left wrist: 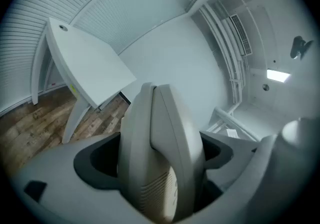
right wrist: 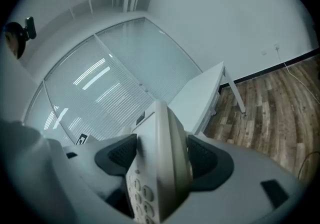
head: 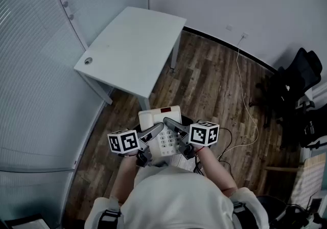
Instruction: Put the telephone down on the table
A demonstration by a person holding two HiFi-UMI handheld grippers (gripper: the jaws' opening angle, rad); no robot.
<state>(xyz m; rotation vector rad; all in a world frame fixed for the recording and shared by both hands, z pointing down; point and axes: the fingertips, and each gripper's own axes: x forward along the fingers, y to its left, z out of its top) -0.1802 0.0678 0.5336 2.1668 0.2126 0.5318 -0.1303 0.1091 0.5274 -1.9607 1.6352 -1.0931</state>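
The wooden floor [head: 214, 85] spreads beneath both tools. The white table [head: 133, 49] stands ahead of their jaws and well apart from them, with nothing on it that shows. The telephone [head: 162, 131] is off the table, carried in the air between the two tools and close to the person's body.

The left gripper [head: 151, 133] clamps the telephone's left edge, its dark pads pressing from either side. The right gripper [head: 174, 128] clamps the opposite edge the same way, with the keypad [right wrist: 142, 193] lying just inside its jaws. Both sets of jaws stand wide because the body is thick.

The handset [left wrist: 165, 168] sits right in the left gripper's bite, seemingly resting in its cradle. That is probably the main hazard. If that clamp presses mostly on the handset and not the base, a tilt on the way to the table could let the base sag or the handset slide loose.

Uneven speed between the two tools could twist the smooth plastic out of one grip. Releasing one side before the base rests flat would likely drop a corner onto the tabletop.
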